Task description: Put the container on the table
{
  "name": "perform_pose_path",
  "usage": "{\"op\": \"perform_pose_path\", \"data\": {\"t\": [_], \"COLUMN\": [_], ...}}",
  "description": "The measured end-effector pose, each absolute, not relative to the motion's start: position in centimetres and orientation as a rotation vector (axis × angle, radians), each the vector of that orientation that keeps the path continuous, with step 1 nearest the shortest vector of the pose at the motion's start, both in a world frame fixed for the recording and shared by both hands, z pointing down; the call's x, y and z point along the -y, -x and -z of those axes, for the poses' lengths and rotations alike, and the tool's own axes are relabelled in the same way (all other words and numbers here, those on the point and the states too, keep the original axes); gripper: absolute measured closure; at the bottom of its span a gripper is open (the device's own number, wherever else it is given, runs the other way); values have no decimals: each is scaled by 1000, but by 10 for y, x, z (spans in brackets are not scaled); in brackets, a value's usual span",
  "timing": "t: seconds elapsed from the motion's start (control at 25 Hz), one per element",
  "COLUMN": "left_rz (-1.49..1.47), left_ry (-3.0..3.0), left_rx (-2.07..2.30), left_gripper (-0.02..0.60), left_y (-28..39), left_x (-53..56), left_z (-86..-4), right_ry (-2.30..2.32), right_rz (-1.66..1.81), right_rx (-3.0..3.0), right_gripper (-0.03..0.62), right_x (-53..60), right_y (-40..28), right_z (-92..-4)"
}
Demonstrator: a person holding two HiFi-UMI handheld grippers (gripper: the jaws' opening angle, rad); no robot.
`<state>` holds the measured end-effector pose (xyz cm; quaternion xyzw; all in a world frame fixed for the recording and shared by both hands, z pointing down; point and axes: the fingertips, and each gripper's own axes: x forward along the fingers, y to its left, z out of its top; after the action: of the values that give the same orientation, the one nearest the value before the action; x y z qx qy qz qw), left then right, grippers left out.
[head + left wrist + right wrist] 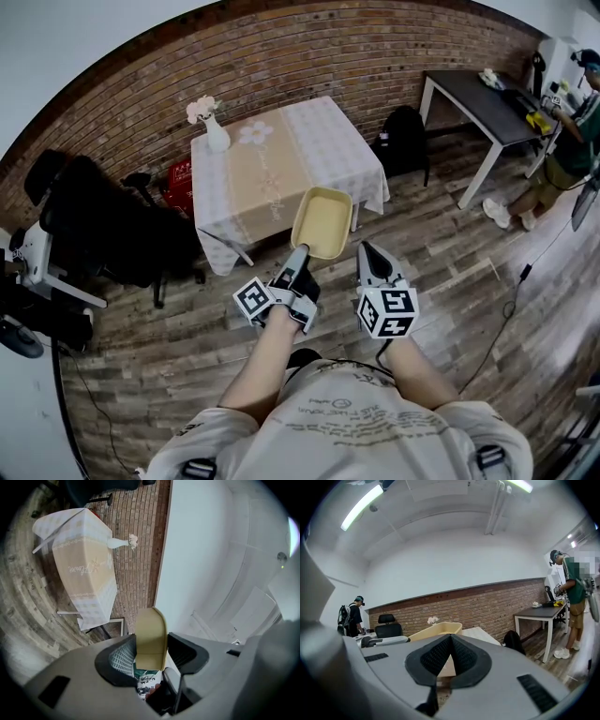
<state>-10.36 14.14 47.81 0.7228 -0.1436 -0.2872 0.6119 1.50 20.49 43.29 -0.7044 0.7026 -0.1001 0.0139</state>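
Note:
A cream-yellow container [323, 223] hangs in the air just in front of the table [281, 159], which wears a beige and white cloth. My left gripper [300, 251] is shut on the container's near wall. In the left gripper view that wall [151, 637] sits pinched between the two pads, with the table [86, 569] farther off. My right gripper [366, 248] floats beside the container, shut with nothing in it. In the right gripper view its jaws [451, 637] meet at the tips and the container [436, 630] shows just behind them.
A white vase with flowers [214, 131] stands at the table's far left corner. A black office chair [94, 225] is to the left, a black backpack [405, 136] to the right. A person [562, 141] stands at a dark desk [478, 94] far right.

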Motion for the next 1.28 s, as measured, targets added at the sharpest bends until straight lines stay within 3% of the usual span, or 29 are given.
{"op": "perform_pose_path", "data": {"t": [0.56, 1.28], "left_rz": [677, 674], "left_ry": [-1674, -1681], "left_rx": [334, 318], "left_gripper": [364, 364], "left_y": [67, 12], "left_x": [-103, 44], "left_z": [-486, -495], "right_ry": [2125, 2121], "right_rz": [307, 278], "right_rx": [-2213, -2213], "right_gripper": [591, 591], "right_x": [-163, -26], "right_y": [-49, -103], "right_z": [-438, -442]}}
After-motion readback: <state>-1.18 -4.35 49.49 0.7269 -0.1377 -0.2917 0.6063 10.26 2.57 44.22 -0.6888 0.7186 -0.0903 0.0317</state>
